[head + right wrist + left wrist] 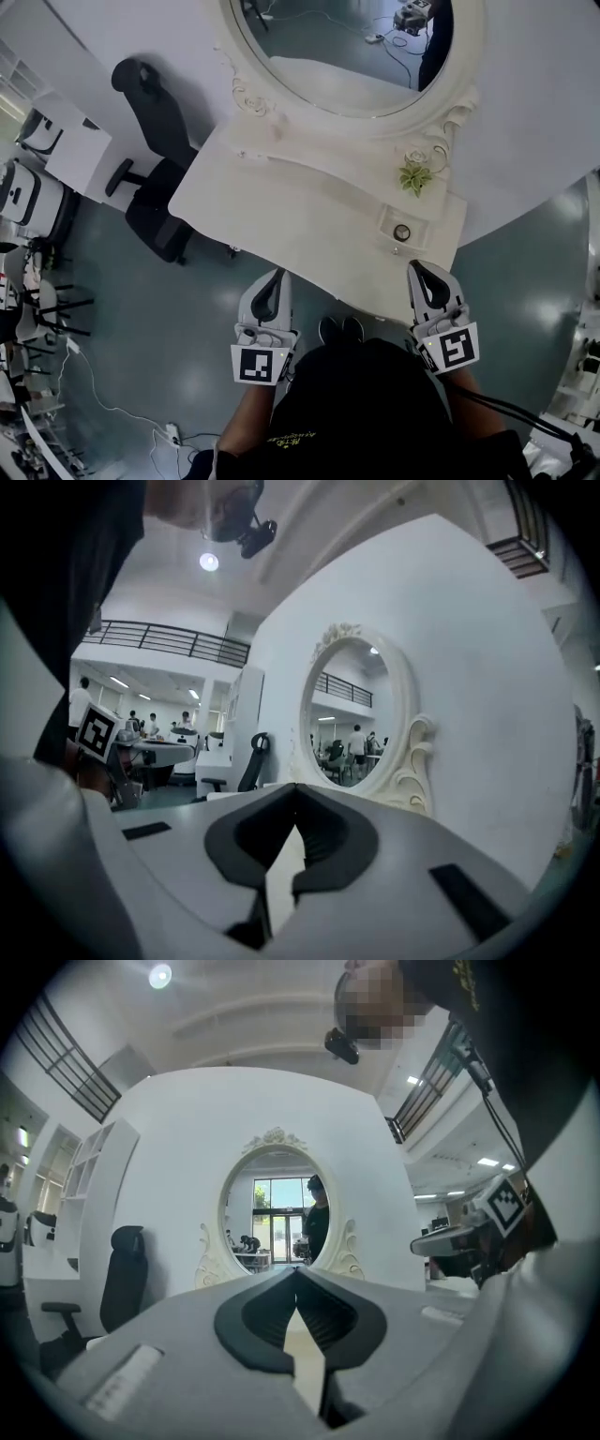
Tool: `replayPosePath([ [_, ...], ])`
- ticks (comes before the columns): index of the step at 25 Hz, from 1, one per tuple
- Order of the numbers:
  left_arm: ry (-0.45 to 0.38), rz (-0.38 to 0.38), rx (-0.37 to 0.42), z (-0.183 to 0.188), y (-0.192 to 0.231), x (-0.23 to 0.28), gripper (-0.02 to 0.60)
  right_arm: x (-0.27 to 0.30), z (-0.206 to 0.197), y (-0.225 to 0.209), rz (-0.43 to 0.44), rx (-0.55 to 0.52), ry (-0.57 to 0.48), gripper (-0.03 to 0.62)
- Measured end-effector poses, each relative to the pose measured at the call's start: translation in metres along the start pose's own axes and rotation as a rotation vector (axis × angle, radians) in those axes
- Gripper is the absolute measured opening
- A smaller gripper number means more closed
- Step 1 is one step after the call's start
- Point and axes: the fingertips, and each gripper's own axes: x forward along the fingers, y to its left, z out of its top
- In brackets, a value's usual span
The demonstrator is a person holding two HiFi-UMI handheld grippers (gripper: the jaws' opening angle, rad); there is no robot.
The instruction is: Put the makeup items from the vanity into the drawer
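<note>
The white vanity bench [300, 211] stands against a white wall. Its pale top is broad, with a curved front edge that shows in the head view. At the back rises a large oval mirror [356, 47] in a white frame, carved with scrolls at both lower sides and a crest on top. Near the right end of the top sits a small rectangular panel [414, 217], closed and flush, with a dark ring [401, 232] on it. Whether this is the drawer's front cannot be told. A tiny knob [395, 249] lies just in front of it.
</note>
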Motion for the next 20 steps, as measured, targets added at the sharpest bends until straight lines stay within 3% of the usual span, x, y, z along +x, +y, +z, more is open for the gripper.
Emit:
replayPosePath([
  [3,-0.014,-0.003,0.032,0.008,-0.008,-0.013,0.021,-0.018,-0.003,0.009,-0.004,0.029,-0.092,0.002],
  [7,-0.004,0.006,0.05,0.008,-0.017,-0.034,0.021,-0.028,-0.01,0.013,-0.038,0.101,-0.103,0.002],
  [20,0.002,0.045,0.055,0.006,-0.013,-0.063,0.021,-0.03,-0.001,0.036,0.016,0.044,-0.133,0.003],
])
